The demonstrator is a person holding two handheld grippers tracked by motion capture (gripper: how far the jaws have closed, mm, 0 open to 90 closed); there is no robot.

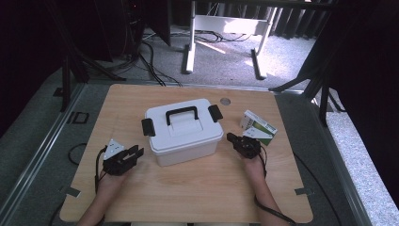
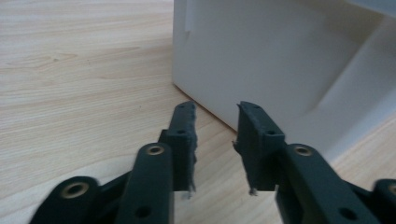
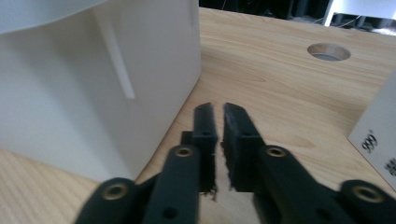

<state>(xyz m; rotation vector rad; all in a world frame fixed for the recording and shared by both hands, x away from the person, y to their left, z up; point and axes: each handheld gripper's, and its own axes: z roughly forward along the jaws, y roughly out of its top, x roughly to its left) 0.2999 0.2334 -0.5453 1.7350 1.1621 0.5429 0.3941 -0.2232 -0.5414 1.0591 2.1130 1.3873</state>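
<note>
The white lidded box (image 1: 183,133) in the middle of the surface (image 1: 197,193) looks stiff and smooth, best taken by its black handle (image 1: 181,113); left gripper (image 1: 135,153) jaws slightly apart, right gripper (image 1: 230,137) jaws nearly closed, both empty

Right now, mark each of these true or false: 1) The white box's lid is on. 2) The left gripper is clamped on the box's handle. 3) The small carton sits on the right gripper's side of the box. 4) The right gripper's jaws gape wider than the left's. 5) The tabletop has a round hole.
1) True: the white box has its lid on, black handle lying on top.
2) False: the left gripper is open, beside the box, holding nothing.
3) True: the small carton lies there, near the right gripper.
4) False: the right's jaws stand nearly together; the left's are wider.
5) True: a round hole shows.
</note>
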